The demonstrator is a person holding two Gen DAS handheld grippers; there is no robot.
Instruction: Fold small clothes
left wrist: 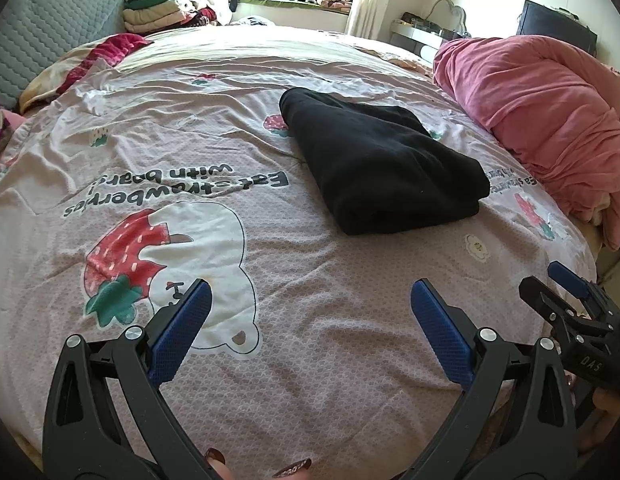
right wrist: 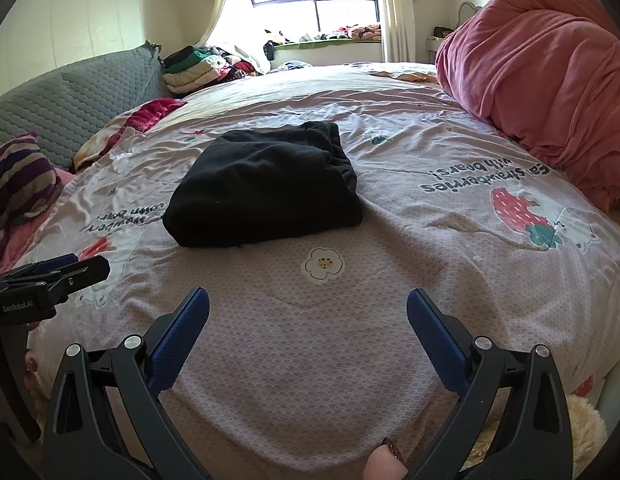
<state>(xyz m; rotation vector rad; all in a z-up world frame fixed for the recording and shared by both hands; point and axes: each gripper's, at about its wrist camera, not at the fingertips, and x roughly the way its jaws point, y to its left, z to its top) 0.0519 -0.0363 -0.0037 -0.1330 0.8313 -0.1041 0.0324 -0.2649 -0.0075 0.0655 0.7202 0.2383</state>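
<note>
A black garment (left wrist: 382,164) (right wrist: 266,188) lies folded into a thick rectangle on the pink strawberry-print bed cover (left wrist: 310,320) (right wrist: 310,340). My left gripper (left wrist: 310,296) hovers open above the cover, well short of the garment, nothing between its blue pads. My right gripper (right wrist: 308,300) is open too, empty, near the bed's front edge with the garment ahead and slightly left. Each gripper shows at the edge of the other's view: the right one (left wrist: 566,292) at the left view's right side, the left one (right wrist: 70,268) at the right view's left side.
A bundled red-pink quilt (left wrist: 550,112) (right wrist: 550,92) fills the bed's right side. A grey quilted headboard (left wrist: 42,32) (right wrist: 70,112) and a pile of folded clothes (left wrist: 158,8) (right wrist: 198,68) are at the far left. A striped pillow (right wrist: 22,180) lies left. Fingertips (right wrist: 386,464) show at the bottom edge.
</note>
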